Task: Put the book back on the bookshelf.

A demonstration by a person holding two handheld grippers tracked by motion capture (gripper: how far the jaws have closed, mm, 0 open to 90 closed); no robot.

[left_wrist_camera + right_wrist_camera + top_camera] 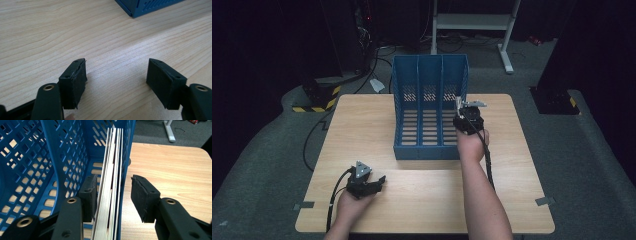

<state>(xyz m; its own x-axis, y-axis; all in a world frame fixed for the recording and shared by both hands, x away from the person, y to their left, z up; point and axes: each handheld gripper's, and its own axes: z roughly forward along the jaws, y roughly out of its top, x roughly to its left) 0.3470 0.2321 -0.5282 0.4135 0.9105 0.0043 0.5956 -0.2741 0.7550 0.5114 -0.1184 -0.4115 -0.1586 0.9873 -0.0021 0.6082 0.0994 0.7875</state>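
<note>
- Desk [422, 200]: we list a light wooden rectangular top carrying everything below.
- Blue perforated plastic three-compartment file rack [429, 107]: upright at the desk's far middle, open side toward us.
- Stack of thin white sheets or folders [111, 192]: we find it on edge in the rack's right-hand compartment, against the outer wall.
- Right black two-jaw hand-held gripper [113, 195]: partly open, one jaw inside the compartment beside the stack, the other outside the rack wall, clear of it. We see no squeeze.
- Left black two-jaw hand-held gripper [116, 80]: wide open, holding nothing, low over bare desk near the front left, well apart from the rack.
</note>
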